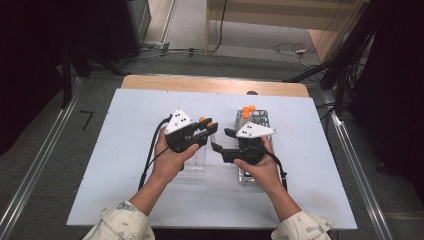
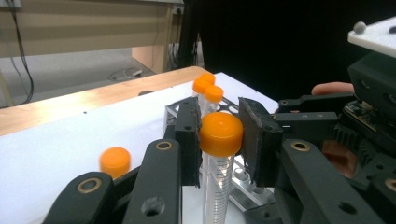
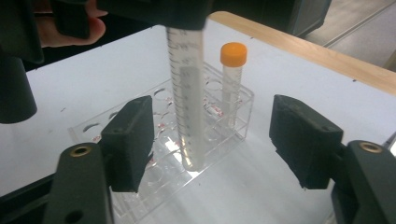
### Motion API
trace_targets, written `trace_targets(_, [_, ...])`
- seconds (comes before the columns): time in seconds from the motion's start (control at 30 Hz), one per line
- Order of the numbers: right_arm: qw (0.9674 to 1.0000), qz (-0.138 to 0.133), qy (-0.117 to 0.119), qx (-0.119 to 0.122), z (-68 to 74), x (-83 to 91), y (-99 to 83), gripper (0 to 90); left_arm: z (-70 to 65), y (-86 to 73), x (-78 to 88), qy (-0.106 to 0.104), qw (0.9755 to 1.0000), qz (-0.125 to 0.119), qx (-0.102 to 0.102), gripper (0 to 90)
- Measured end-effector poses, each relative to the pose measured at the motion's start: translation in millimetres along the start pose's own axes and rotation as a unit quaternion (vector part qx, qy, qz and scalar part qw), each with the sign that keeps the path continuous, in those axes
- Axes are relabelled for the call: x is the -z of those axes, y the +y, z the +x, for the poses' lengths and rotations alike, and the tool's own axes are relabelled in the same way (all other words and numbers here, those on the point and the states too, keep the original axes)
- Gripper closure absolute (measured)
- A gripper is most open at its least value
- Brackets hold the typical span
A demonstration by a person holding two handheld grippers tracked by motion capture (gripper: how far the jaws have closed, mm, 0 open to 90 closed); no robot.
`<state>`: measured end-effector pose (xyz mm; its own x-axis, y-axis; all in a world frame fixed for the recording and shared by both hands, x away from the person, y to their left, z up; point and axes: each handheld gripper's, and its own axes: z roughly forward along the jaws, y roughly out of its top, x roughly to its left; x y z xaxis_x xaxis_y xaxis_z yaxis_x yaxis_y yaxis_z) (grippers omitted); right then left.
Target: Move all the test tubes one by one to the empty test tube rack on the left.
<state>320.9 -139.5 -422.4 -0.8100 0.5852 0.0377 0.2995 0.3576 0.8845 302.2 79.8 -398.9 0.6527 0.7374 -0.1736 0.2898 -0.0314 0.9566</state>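
I see open room either side of the tube (image 3: 190, 100) between my right gripper (image 3: 212, 140) jaws; the pads stand well apart from it, so those jaws are open; no earlier picture, so I note only that. Clear rack (image 3: 163, 140) sits just behind and below the tube's tip; one more capped tube (image 3: 232, 84) stands in its far end. Left gripper (image 2: 220, 140) jaws are clamped on the tube's orange cap (image 2: 221, 134); the graduated clear body hangs upright below the pads. Beyond the left jaws, the metal rack (image 2: 236, 179) holds two capped tubes (image 2: 208, 91). High view: both hands (image 1: 172, 162) over mid-desk (image 1: 125, 150), grippers facing each other.
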Motion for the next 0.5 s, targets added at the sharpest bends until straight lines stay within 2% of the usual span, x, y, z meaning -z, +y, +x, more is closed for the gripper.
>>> trace_targets(0.3, [0.9999,-0.002,-0.014,-0.003,-1.9,2.9,1.2,18.4,12.7,7.2,9.7,0.022,0.9995,-0.021,0.011,70.9])
trace_targets(0.5, [0.9998,-0.005,-0.020,-0.006,-2.6,5.8,2.4,16.5,19.1,9.0,9.1,0.042,0.9987,-0.027,0.009,70.9])
